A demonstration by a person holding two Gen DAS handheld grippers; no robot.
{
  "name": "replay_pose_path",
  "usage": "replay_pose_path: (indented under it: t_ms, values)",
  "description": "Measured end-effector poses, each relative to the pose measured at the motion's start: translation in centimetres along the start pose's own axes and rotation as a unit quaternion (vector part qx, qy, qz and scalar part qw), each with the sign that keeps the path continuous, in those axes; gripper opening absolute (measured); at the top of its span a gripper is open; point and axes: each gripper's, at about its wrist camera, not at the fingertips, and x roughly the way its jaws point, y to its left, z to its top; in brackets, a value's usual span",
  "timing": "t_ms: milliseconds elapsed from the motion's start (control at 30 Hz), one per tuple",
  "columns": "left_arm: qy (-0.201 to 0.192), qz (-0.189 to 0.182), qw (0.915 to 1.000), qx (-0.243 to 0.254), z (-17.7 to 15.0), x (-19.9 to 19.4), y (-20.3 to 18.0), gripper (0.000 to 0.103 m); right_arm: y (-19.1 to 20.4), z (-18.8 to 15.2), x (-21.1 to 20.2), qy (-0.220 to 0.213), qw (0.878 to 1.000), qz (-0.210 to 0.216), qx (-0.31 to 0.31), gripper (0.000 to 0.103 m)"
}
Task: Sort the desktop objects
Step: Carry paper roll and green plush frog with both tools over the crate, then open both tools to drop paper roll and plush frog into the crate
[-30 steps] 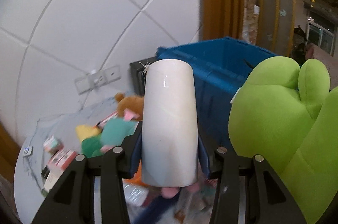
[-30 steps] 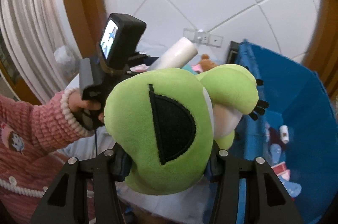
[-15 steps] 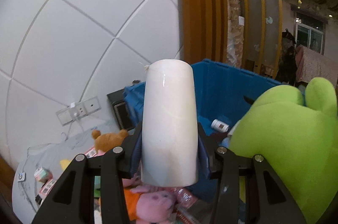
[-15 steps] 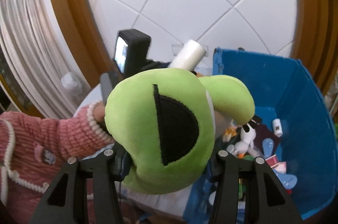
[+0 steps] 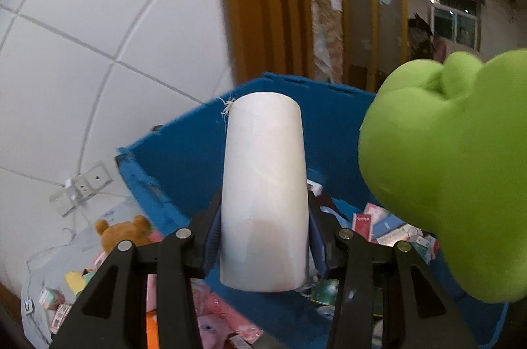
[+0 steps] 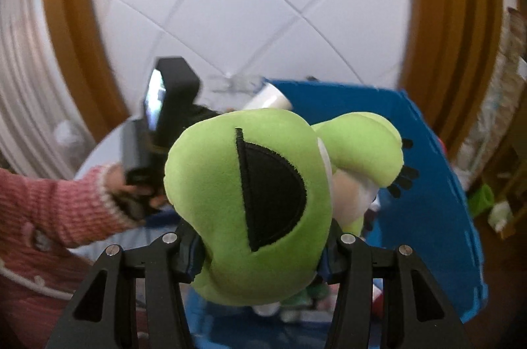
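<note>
- Left gripper (image 5: pixel 263 237): pinching a white cylinder (image 5: pixel 263 194) low on its body, fingers pressed on both sides, the cylinder standing upright at the centre of the left wrist view.
- Looks smooth and a little glossy, so probably slippery; seems stiff, since no dent is visible where the pads press. Weight hard to judge, maybe light.
- A small thread hanging at the upper left edge of the cylinder.
- Best hold for such a shape: across the middle or lower part of the round wall, as here, not at the top rim.
- Right gripper (image 6: pixel 263 253): closed around a green plush toy (image 6: pixel 250 194), the soft body bulging out between and above the fingers in the centre of the right wrist view.
- Plush clearly soft and light, not fragile; squeezes under the pads, so a deep grip on the thick body is safer than on a thin limb.
- Same toy filling the right side of the left wrist view (image 5: pixel 448 171).
- Blue bin (image 5: pixel 332 125) behind and below both held things, in the middle and lower right of the left wrist view; small boxes and packets inside.
- Both things seem to be over or near the bin opening, so release into it looks near; exact height cannot be told.
- Brown teddy bear (image 5: pixel 122 233) and other small items at the lower left, outside the bin.
</note>
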Motion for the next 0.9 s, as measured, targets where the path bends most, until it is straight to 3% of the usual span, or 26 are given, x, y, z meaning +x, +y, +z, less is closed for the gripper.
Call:
replay_pose_path:
  t_ms: [233,400,533,600,667,733,900]
  values:
    - [0.026,-0.021,0.9993,0.019,0.0,1.9,-2.2,0.044,-3.7,-2.6,3.0,0.039,0.998,-0.044,0.029,0.051]
    - [0.032,-0.030,0.9987,0.027,-0.2,2.0,-2.6,0.045,-5.3,-3.9,3.1,0.050,0.996,-0.056,0.044,0.051]
    - [0.012,-0.022,0.9992,0.032,-0.1,1.0,-2.7,0.080,-6.0,-4.6,3.1,0.054,0.995,-0.062,0.052,0.051]
    - [0.001,-0.021,0.9993,0.031,0.1,0.4,-2.4,0.081,-6.2,-4.8,3.2,0.056,0.995,-0.063,0.054,0.051]
    - [-0.005,-0.022,0.9994,0.027,0.1,-0.2,-2.1,0.081,-5.9,-5.2,3.4,0.062,0.994,-0.072,0.047,0.062]
    - [-0.010,-0.019,0.9994,0.026,0.0,-0.8,-1.8,0.081,-5.4,-5.5,4.2,0.077,0.993,-0.079,0.037,0.083]
    - [-0.022,-0.021,0.9995,0.012,-0.8,-2.6,-0.8,0.081,-5.4,-6.0,5.0,0.080,0.992,-0.091,0.038,0.085]
